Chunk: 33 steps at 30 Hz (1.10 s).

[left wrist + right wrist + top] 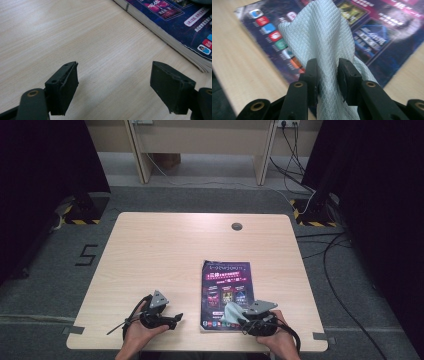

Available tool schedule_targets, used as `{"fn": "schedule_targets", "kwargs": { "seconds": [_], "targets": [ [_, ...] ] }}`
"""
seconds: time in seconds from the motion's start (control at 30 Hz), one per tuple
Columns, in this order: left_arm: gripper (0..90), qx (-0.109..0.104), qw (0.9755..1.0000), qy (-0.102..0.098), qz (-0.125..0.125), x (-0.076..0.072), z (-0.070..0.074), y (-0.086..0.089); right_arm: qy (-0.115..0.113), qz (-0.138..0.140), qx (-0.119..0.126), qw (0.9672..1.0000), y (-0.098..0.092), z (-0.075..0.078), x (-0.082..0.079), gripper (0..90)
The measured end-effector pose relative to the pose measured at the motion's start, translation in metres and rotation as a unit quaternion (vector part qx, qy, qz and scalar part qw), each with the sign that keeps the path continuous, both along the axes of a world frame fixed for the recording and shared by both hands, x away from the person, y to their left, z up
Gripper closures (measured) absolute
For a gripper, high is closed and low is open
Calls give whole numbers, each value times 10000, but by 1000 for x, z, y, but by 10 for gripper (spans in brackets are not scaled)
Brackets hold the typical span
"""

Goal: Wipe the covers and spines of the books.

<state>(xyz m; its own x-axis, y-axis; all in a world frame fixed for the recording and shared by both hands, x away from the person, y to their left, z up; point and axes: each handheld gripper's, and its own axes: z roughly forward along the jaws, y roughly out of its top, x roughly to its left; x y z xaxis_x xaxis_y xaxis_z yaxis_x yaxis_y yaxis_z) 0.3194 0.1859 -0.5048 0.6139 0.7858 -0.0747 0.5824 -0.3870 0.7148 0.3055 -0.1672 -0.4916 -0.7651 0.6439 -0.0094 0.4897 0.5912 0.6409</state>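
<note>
Basically, with the right gripper (pixel 327 75) clamped on the cloth (pixel 322 32) and the left gripper (pixel 113 87) gaping idle, the cloth is best dragged flat across the magazine (pixel 227 292) cover's near end.

Each black two-jaw tool, left (pixel 172 319) and right (pixel 239 321), carries a grey three-cornered plate on top and a trailing black cable; brass-coloured rivets pin the jaw arms.

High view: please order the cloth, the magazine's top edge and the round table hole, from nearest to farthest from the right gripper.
1. Cloth: clamped in the right gripper.
2. Magazine's top edge: farther up the table.
3. Round table hole: near the far edge.
</note>
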Motion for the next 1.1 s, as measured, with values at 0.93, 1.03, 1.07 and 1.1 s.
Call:
{"fn": "schedule_targets", "kwargs": {
  "seconds": [0.93,1.03,1.07,1.1],
  "targets": [
    [217,30,10000,15,-4,2,-1,-2,-317,-674,-125,9971,-18,-2,48,731],
    [216,26,10000,21,-11,2,-2,-1,-329,-765,-183,9964,-20,-2,59,731],
    [216,16,10000,30,-6,2,-2,-1,-333,-808,-173,9960,-21,-2,63,732],
    [216,15,10000,31,-7,3,-2,-1,-321,-872,-163,9955,-22,-2,70,730]
  ]
}}
